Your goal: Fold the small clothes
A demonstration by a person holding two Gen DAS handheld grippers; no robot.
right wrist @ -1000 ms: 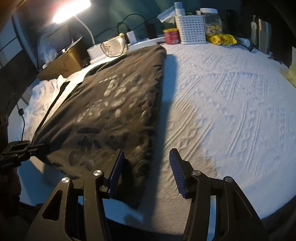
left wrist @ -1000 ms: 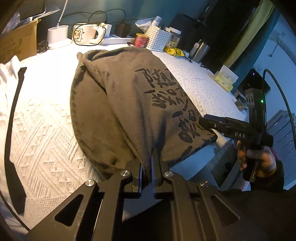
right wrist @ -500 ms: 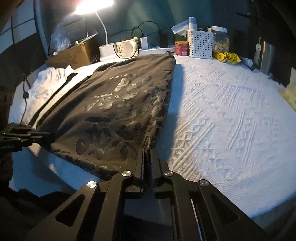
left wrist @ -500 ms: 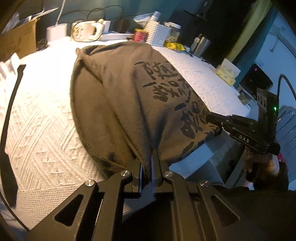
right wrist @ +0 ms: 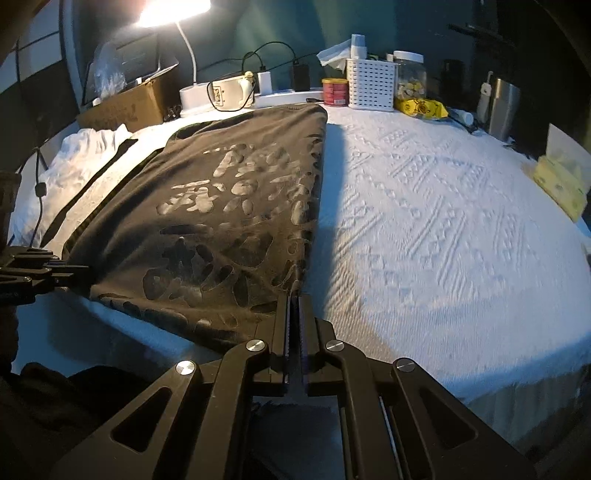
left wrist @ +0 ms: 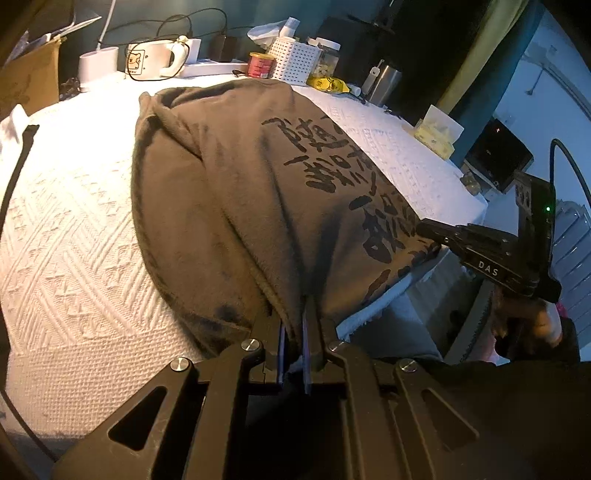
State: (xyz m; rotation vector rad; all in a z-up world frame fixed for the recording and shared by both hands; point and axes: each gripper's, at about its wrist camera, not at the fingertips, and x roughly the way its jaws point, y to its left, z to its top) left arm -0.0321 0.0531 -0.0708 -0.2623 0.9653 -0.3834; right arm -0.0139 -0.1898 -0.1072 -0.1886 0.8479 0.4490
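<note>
Gripping the near hem of one brown printed T-shirt (left wrist: 229,206) at its two corners, we hold the garment ready for a fold, in our judgement a lift of the bottom edge toward the collar. Item one: left gripper (left wrist: 293,332), clenched on a pinch of the hem at the shirt's near left corner, cloth bunched between its pads. Item two: right gripper (right wrist: 294,314), its jaws just closed and now clamped on the near right corner, fabric visible between them. Both corners are taken so the hem rises evenly. Location: the shirt lies flat, print up, on the white textured bedspread (right wrist: 443,221), its near hem at the bed's front edge. Left wrist view alone shows the folded-in left side with its creases, and the hand (left wrist: 532,321) bearing the right gripper. Right wrist view alone shows the lit lamp (right wrist: 173,7), a white garment (right wrist: 88,147) beyond the shirt, and the straight right edge casting a shadow on the bedspread.
</note>
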